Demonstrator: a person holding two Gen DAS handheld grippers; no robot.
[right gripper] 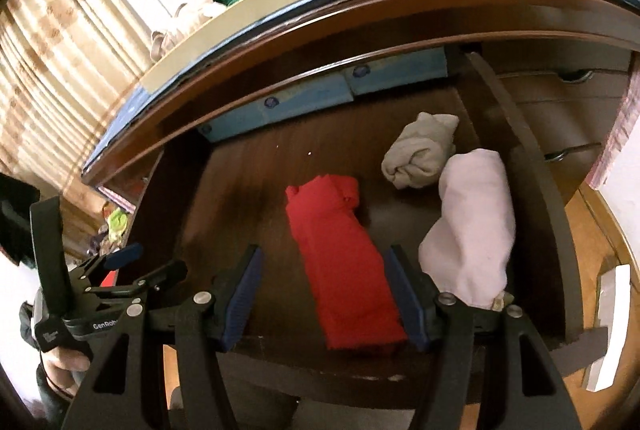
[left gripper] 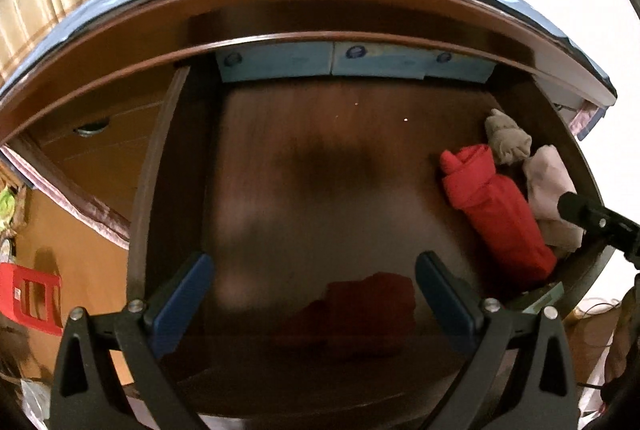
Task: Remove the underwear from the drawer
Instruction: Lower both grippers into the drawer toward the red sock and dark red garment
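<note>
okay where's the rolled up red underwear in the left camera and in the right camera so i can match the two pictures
Left wrist: the red roll lies at the right side of the drawer, far right of the open left gripper, beside the pale pink roll.
Right wrist: the red roll is centre frame, its near end between the open right gripper fingers, untouched as far as I can tell.
Shared landmark: the blue boxes along the drawer's back.

One open drawer (right gripper: 536,214) holds three rolled underwear pieces: one red roll (right gripper: 340,262) between the right tongs' (right gripper: 330,294) fingers, one pink roll (right gripper: 472,226) just right of them, one grey roll (right gripper: 420,150) beyond; three blue boxes (right gripper: 320,92) line the back; two tongs, counting the left tongs (left gripper: 314,294)
</note>
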